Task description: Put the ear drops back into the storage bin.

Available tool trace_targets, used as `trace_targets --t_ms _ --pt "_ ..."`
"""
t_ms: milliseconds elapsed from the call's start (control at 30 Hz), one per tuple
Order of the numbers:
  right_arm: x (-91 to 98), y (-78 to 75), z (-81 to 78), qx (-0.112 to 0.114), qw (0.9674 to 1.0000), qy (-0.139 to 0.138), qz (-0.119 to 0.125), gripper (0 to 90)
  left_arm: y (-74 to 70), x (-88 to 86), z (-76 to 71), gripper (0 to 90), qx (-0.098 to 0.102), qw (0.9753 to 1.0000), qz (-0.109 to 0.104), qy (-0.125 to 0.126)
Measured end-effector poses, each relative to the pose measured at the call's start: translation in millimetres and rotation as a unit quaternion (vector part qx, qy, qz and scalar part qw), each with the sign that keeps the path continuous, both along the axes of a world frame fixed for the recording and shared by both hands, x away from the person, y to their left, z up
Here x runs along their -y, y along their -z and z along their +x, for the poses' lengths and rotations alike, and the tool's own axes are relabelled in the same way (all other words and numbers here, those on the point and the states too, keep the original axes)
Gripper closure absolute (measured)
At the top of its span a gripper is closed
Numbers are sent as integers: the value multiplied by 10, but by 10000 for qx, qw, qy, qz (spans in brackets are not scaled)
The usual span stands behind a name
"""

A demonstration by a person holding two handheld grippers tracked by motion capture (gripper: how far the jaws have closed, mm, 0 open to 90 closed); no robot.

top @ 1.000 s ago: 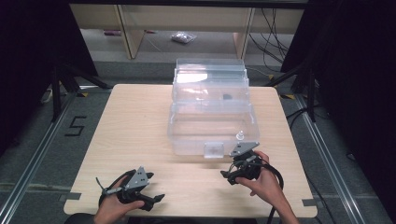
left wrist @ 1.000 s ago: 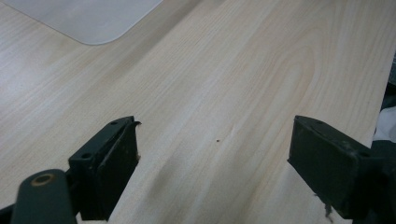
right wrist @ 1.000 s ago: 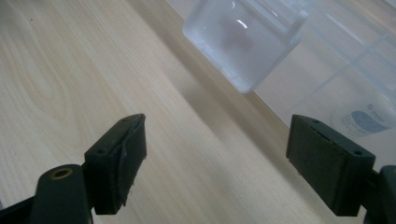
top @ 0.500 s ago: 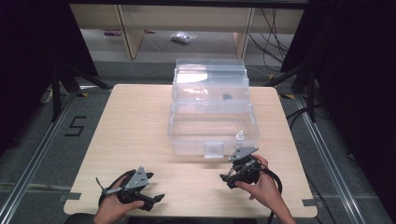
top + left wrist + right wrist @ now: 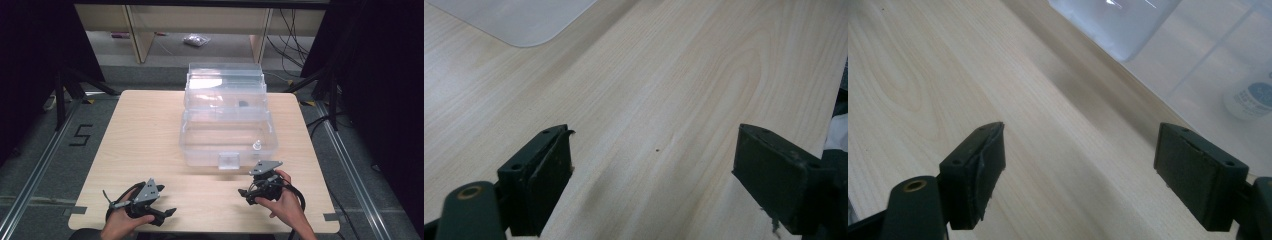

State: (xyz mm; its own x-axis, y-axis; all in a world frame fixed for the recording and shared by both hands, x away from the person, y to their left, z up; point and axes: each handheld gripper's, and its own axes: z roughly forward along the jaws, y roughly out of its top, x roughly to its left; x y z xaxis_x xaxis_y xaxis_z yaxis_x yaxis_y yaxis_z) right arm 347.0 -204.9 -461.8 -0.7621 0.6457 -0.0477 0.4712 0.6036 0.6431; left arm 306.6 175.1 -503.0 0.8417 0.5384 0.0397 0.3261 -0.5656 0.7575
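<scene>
A clear plastic box [image 5: 200,137] stands in the middle of the wooden table [image 5: 140,130], its lid open toward the far side. A small white bottle [image 5: 257,145] stands in its near right corner, and it is blurred through the wall as the bottle [image 5: 1250,100]. A small dark item [image 5: 243,104] lies in the far section. My left gripper [image 5: 167,212] rests open near the front left edge, empty, over bare wood [image 5: 654,150]. My right gripper [image 5: 244,195] is open and empty just in front of the box's right end, with the box corner [image 5: 1118,25] ahead of its jaws [image 5: 1080,145].
A latch tab [image 5: 229,160] sticks out of the box's front wall. Black frame legs [image 5: 65,85] and cables [image 5: 325,125] flank the table. A shelf unit [image 5: 145,35] and a small bag [image 5: 195,40] sit on the floor beyond. Bare wood lies between the grippers.
The right gripper has drifted slightly toward the table's near edge, away from the box front. The left gripper has stayed put.
</scene>
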Motion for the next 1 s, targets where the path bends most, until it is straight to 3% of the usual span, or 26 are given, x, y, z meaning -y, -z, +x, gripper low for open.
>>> trace_targets --t_ms 67,133,167,233,267,367,433,467,500,533,633,767,833,967,1000 --pt "19 -4 -24 -46 9999 98 21 215 0 -1 0 151 -1 10000 4 0" --pt "39 9 -30 -20 10000 54 46 215 7 8 -6 152 -33 9999 -93 -26" --pt "54 2 -35 -101 9999 29 18 215 5 5 -5 152 -33 10000 -76 -10" --pt "64 36 -35 -47 9999 24 100 215 6 5 -4 152 -20 10000 -63 -33" --pt "77 23 -52 -143 9999 73 62 214 6 6 -4 151 -22 10000 -67 -31" --pt "109 46 -56 -95 9999 41 110 214 1 -1 1 152 2 10000 -1 -10" --pt "124 62 -67 -44 9998 103 183 214 5 6 -4 152 -22 10000 -66 -29" --pt "145 46 -74 -123 9998 77 141 213 6 6 -4 152 -20 10000 -66 -34" --pt "150 66 -78 -49 9997 108 205 212 6 6 -3 152 -20 10000 -63 -32" --pt "163 58 -87 -134 9997 110 198 212 6 6 -4 152 -22 10000 -61 -31" --pt "183 93 -106 -66 9996 150 246 211 6 6 -4 152 -21 10000 -57 -28" --pt "235 107 -126 -156 9996 122 205 210 7 7 -4 152 -25 10000 -56 -34" --pt "259 129 -141 -104 9994 208 271 208 7 7 -4 152 -23 10000 -54 -27" --pt "323 134 -186 -265 9986 385 257 207 6 7 -5 152 -19 10000 -53 -30" --pt "334 158 -185 -148 9987 387 296 206 6 7 -4 152 -22 10000 -56 -29"
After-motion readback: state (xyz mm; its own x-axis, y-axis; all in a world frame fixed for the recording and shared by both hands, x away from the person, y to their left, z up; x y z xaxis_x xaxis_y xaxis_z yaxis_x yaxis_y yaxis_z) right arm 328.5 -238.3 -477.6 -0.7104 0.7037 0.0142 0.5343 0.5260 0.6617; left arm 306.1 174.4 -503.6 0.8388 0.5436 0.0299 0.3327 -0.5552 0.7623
